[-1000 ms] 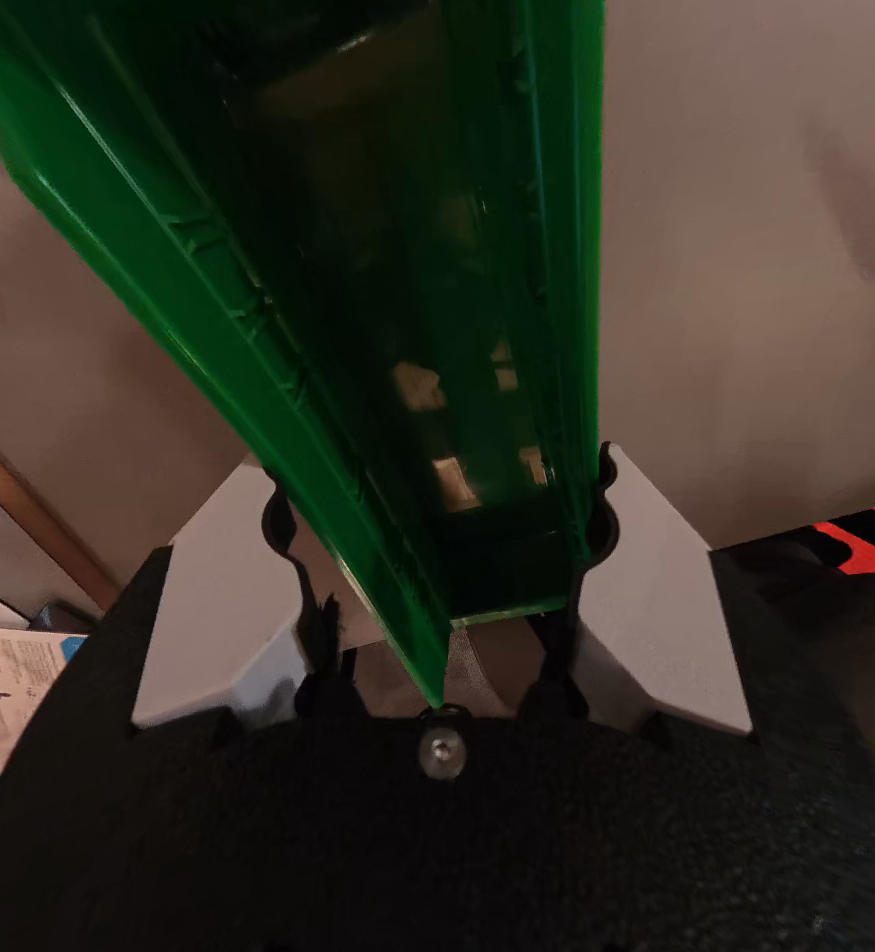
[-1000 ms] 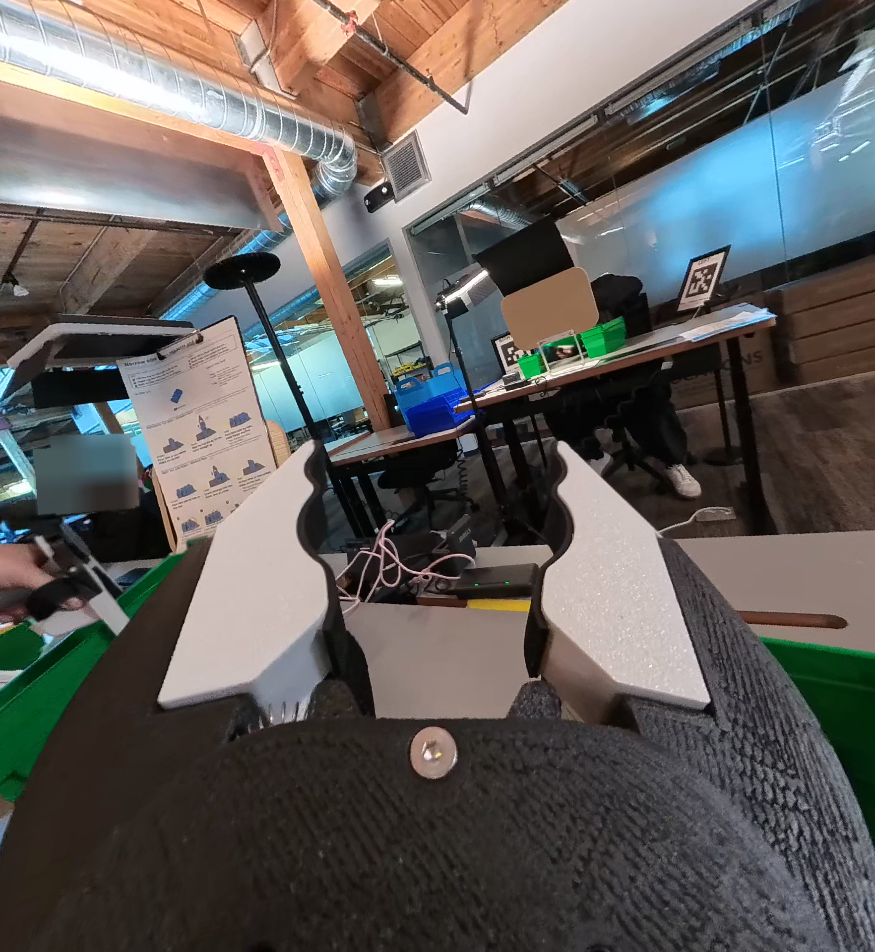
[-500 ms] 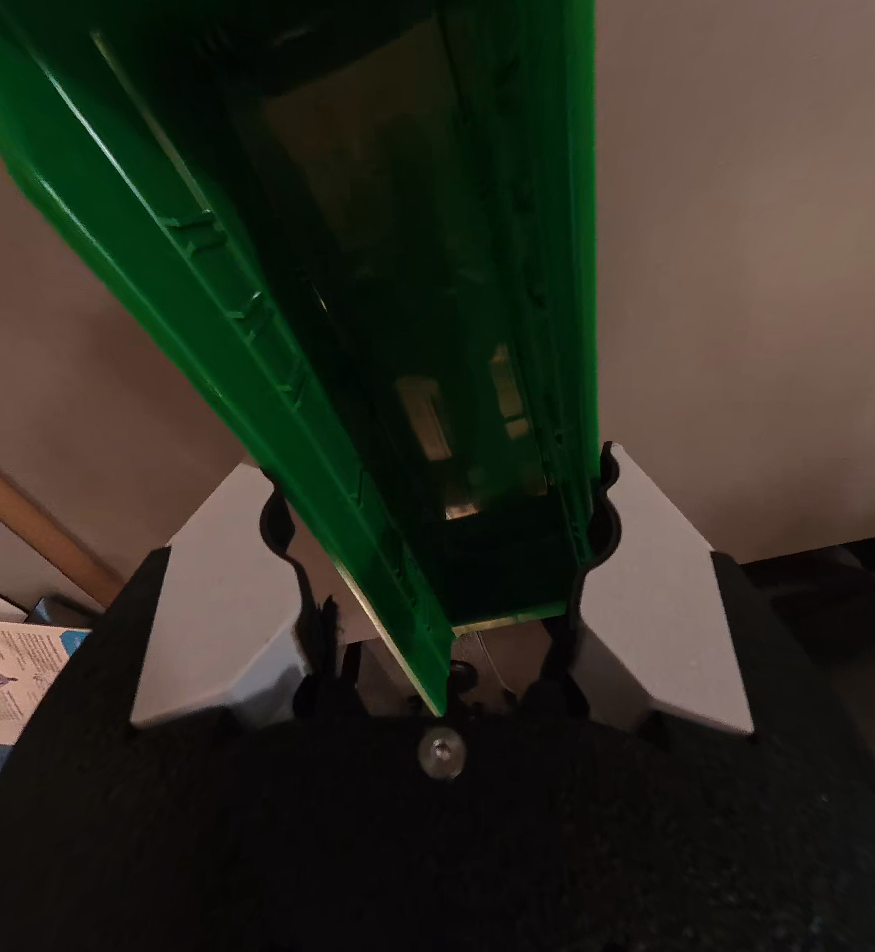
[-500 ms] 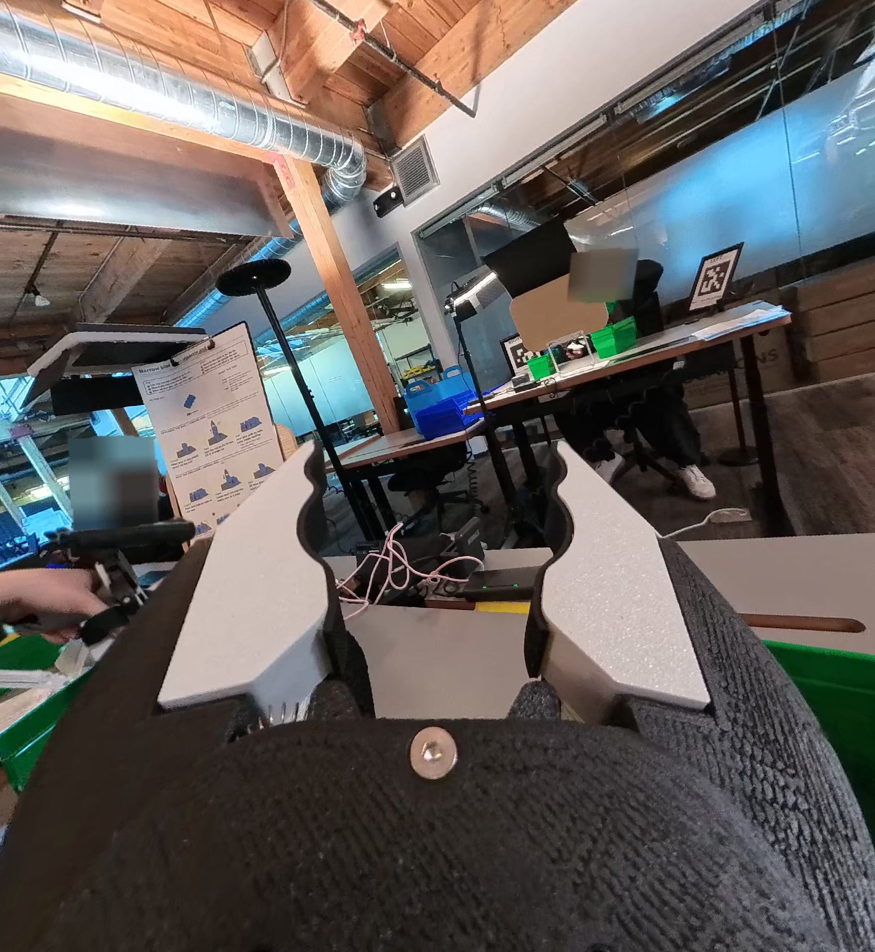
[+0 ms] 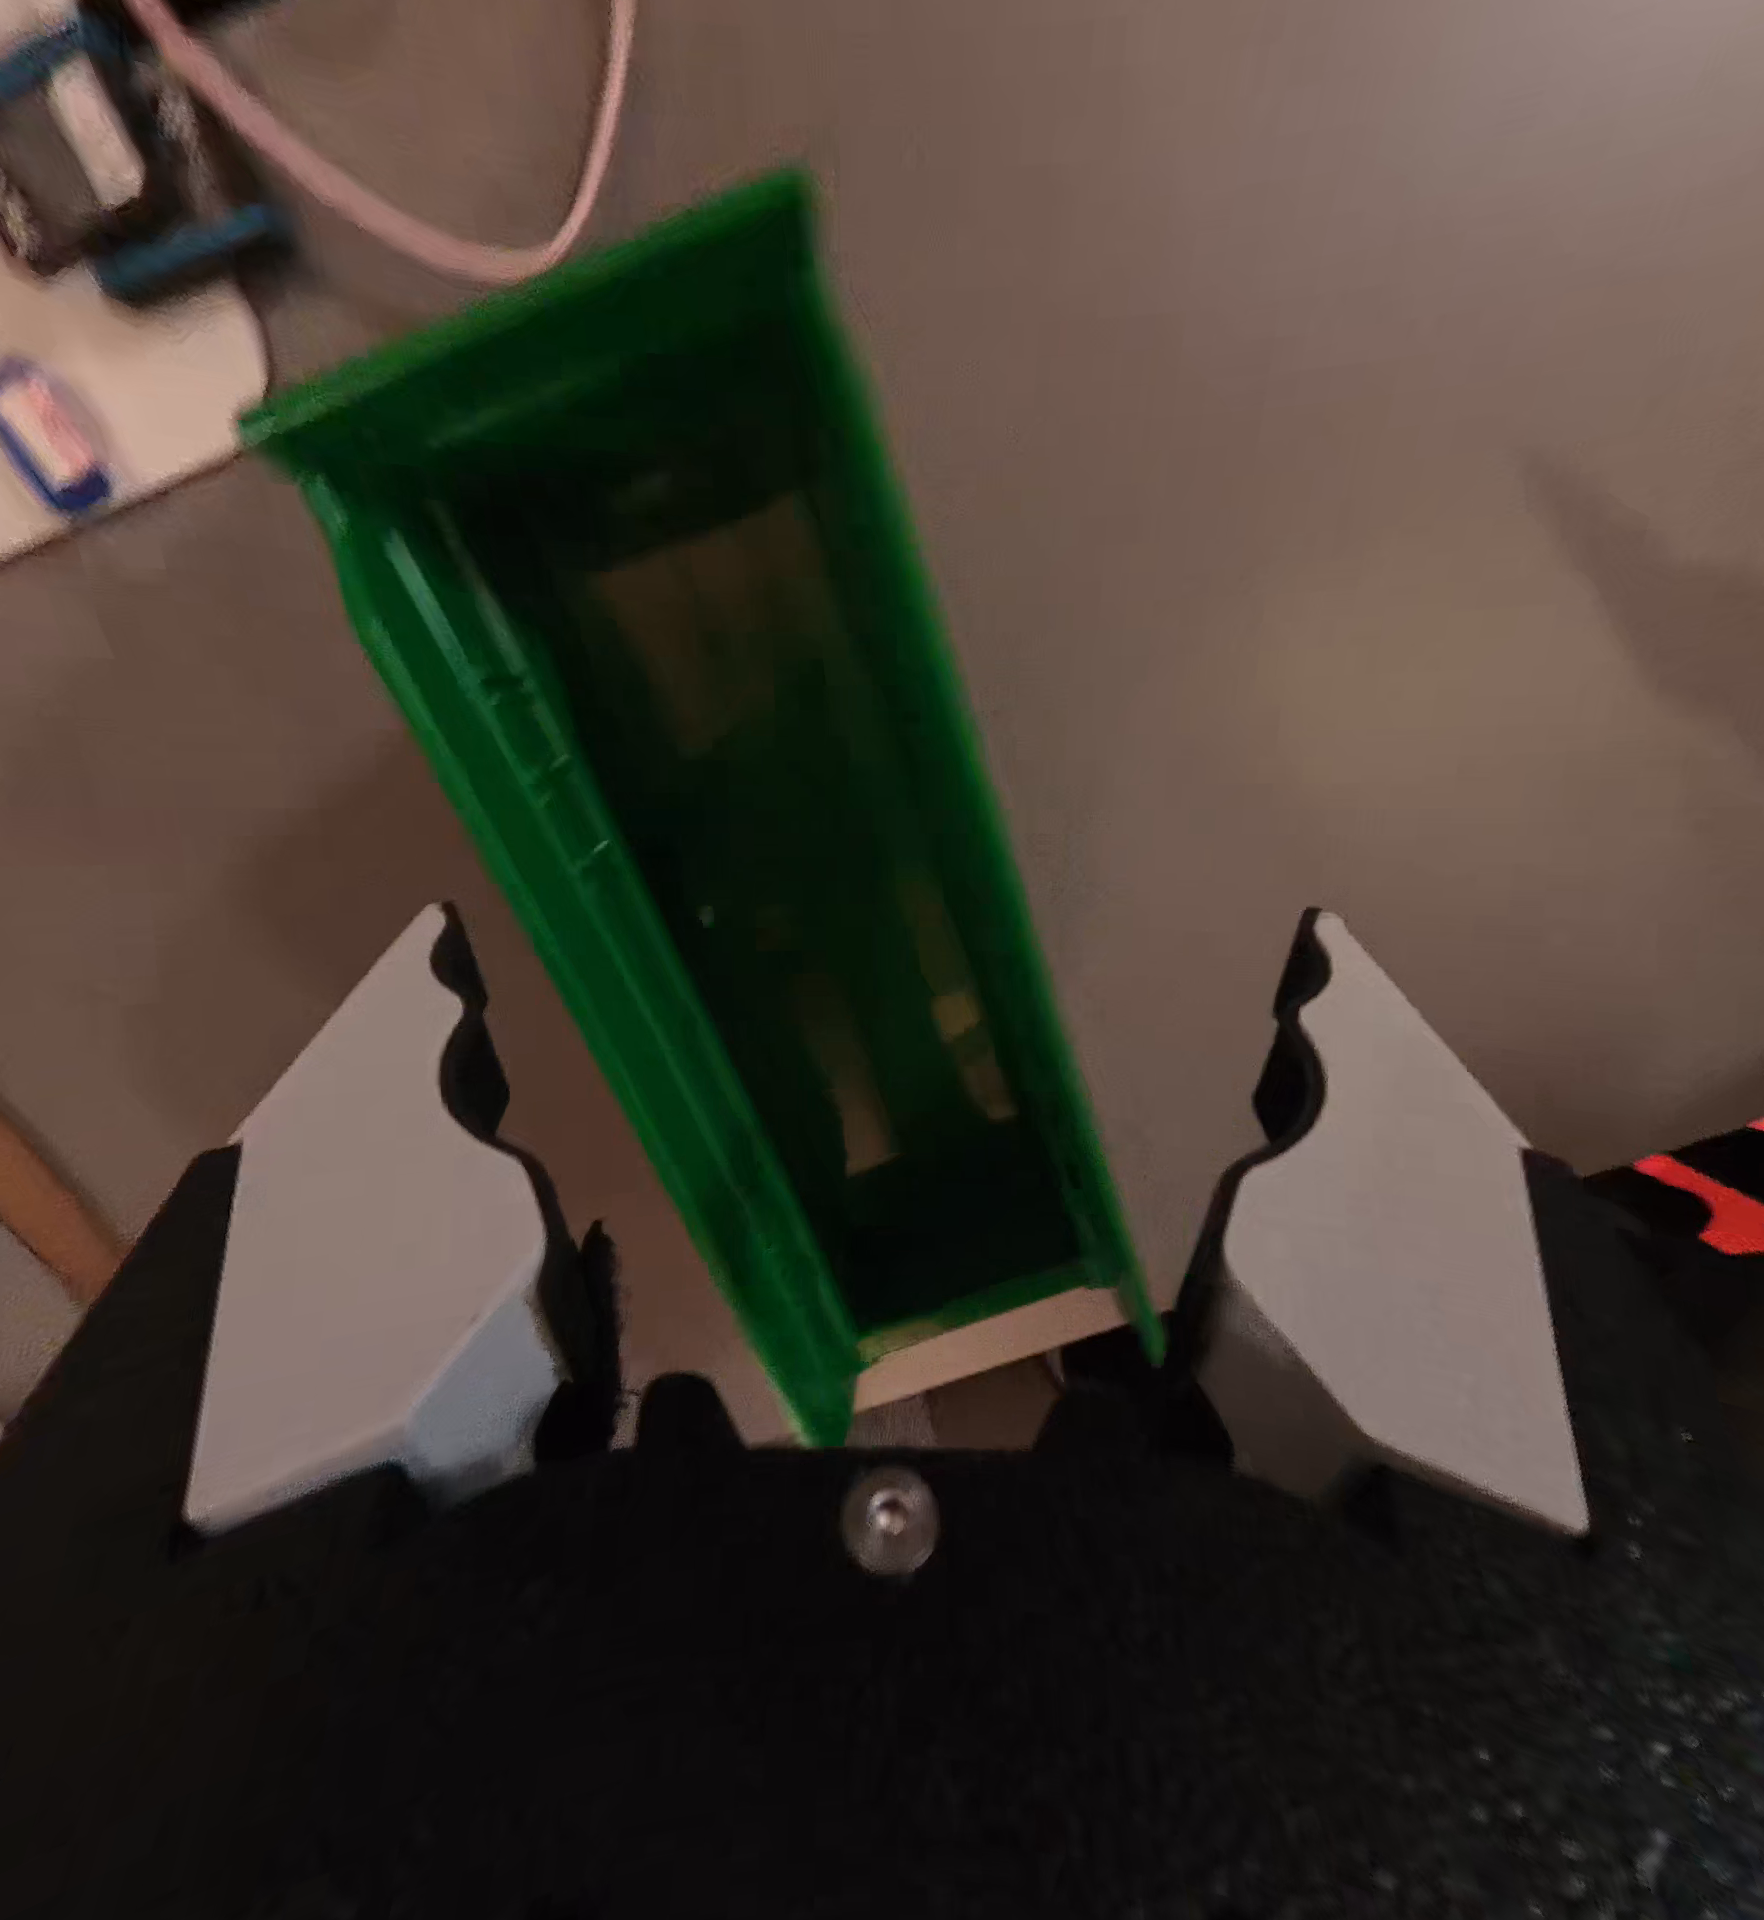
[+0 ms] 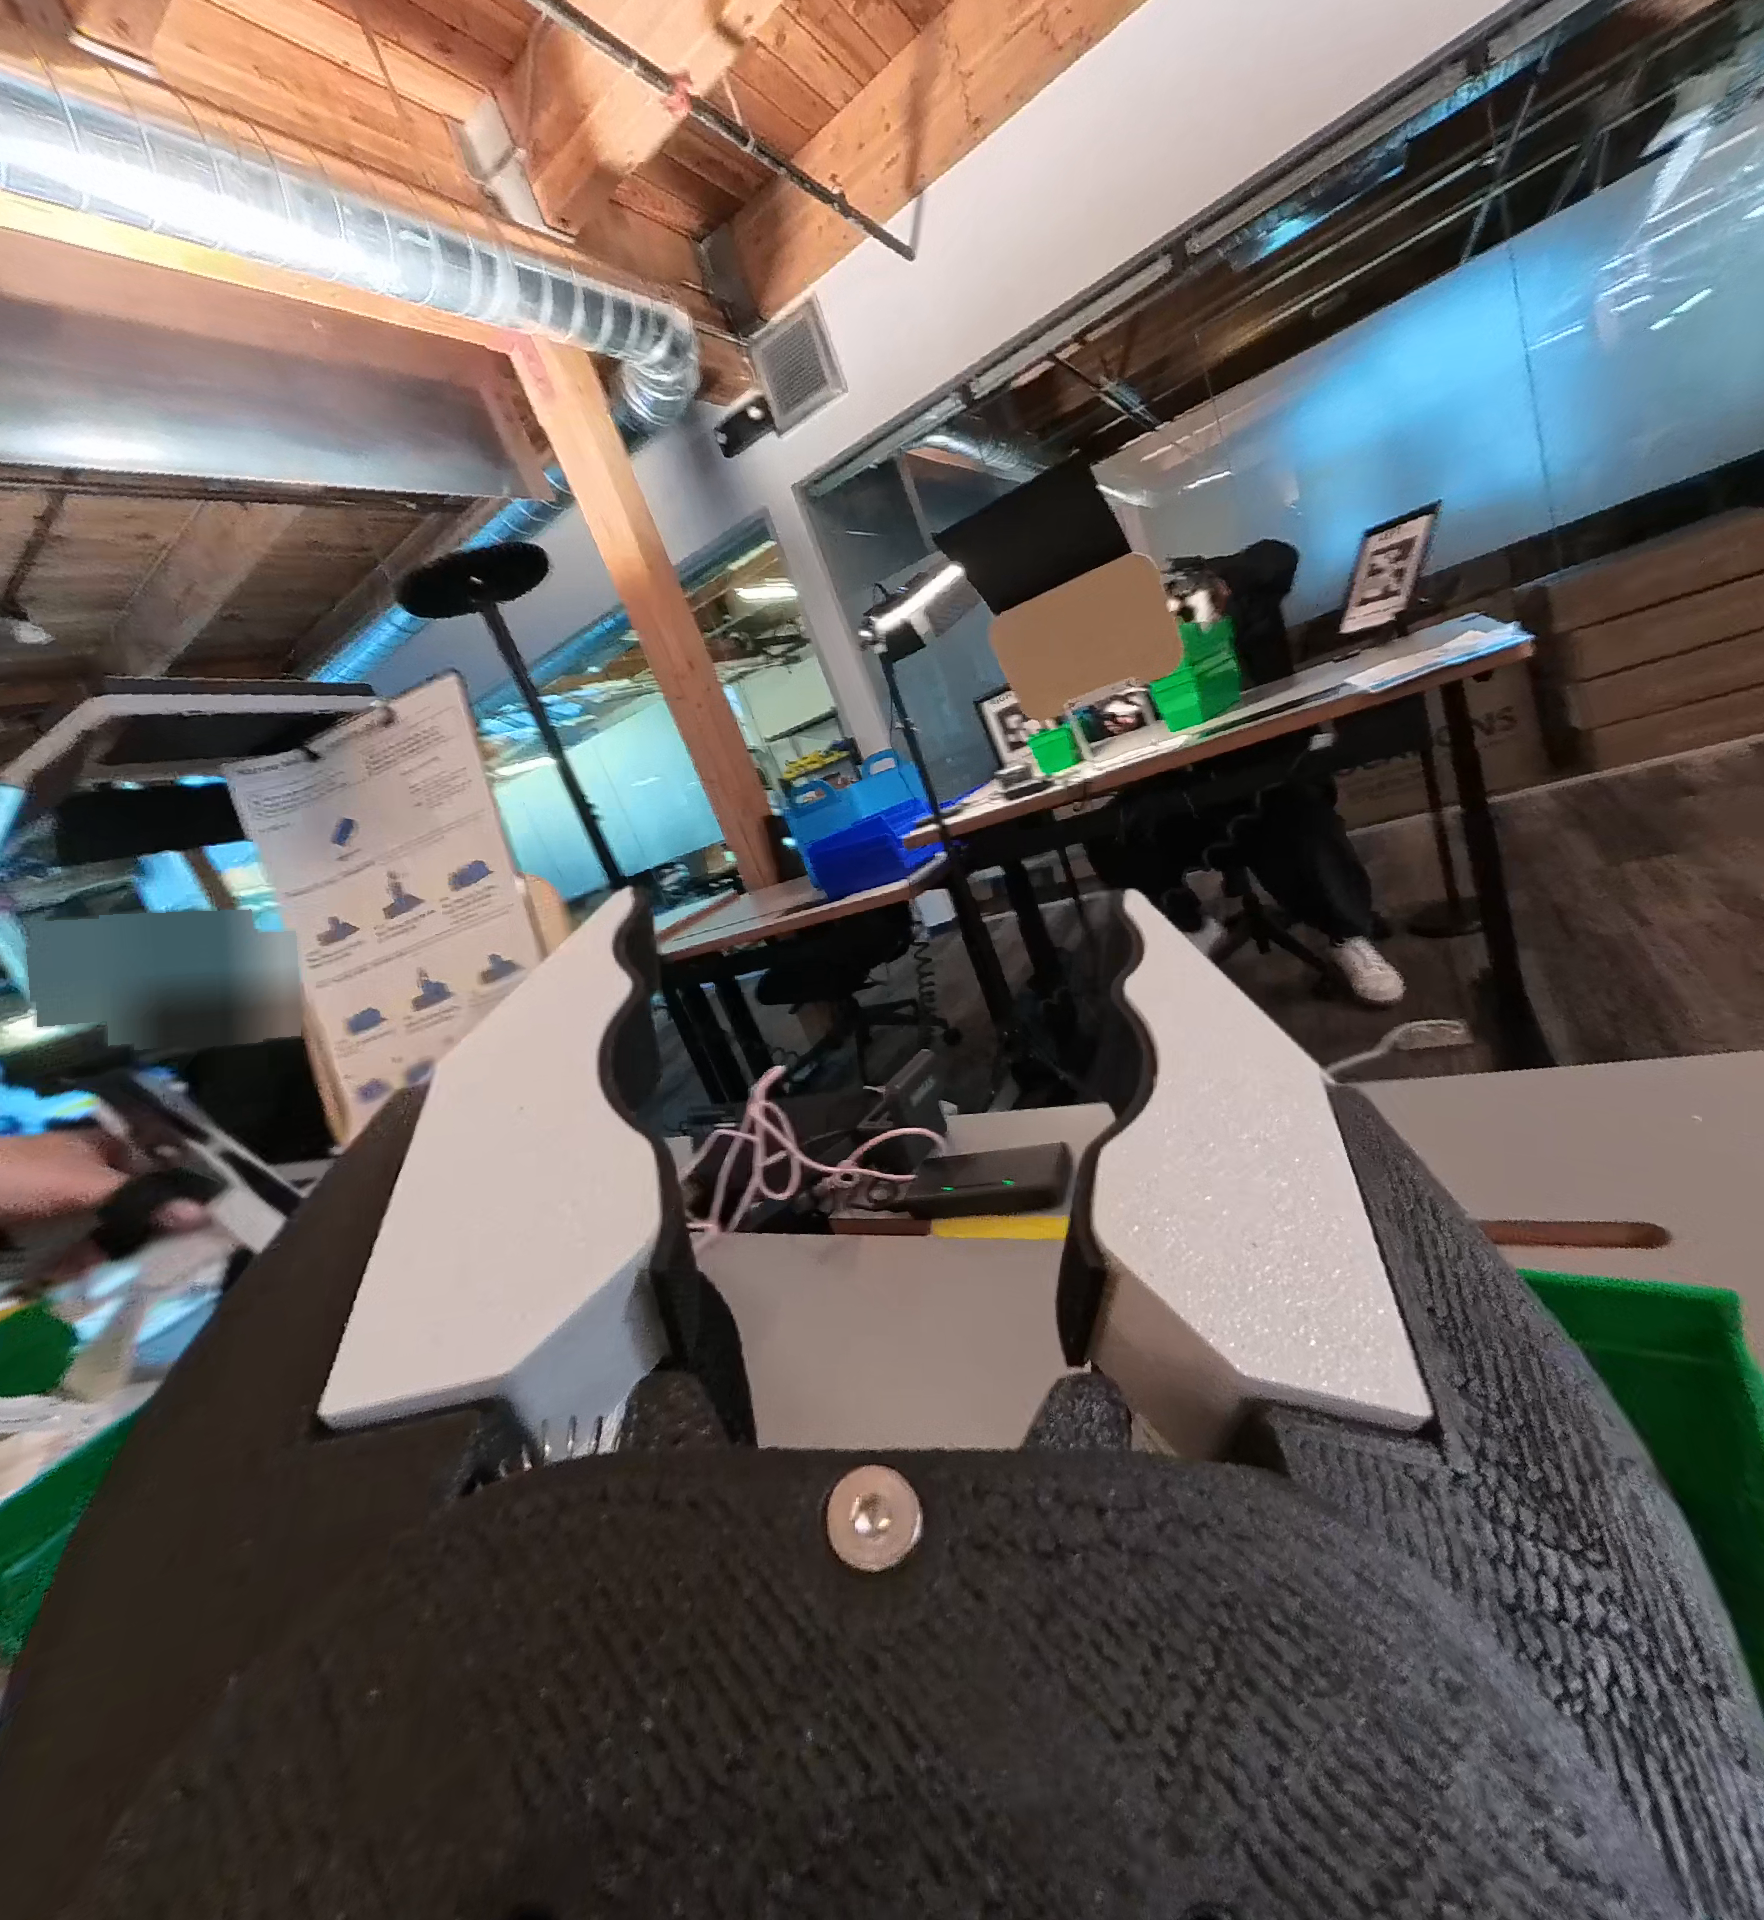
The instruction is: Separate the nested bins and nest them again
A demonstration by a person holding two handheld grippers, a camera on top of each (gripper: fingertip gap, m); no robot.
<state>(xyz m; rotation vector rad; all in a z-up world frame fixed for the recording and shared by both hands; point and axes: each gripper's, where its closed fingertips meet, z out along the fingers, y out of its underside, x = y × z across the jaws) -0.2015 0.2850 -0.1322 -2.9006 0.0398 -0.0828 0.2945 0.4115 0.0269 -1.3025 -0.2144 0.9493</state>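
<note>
In the left wrist view a long, narrow green bin (image 5: 504,665) lies on the grey table (image 5: 1377,520), its open side facing me and its near end between my fingers. My left gripper (image 5: 878,914) is wide open, with both fingers apart from the bin's walls. My right gripper (image 6: 883,914) is open and empty above the table, pointing out at the room. Part of another green bin (image 6: 1667,1455) shows at its lower right. More green plastic (image 6: 16,1538) shows at the lower left, below a hand (image 6: 16,1205) holding the other gripper.
A pink cable (image 5: 587,208) and small blue devices (image 5: 36,436) lie beyond the bin's far end. A red and black object (image 5: 1751,1195) sits at the right edge. Ahead of the right gripper are a black power bank (image 6: 992,1195), tangled cables, a poster board (image 6: 379,894) and desks with a seated person.
My left gripper has opened wide and let go of the green bin. It has also drawn back, so the bin's far end now shows. The right gripper stays open and has barely moved.
</note>
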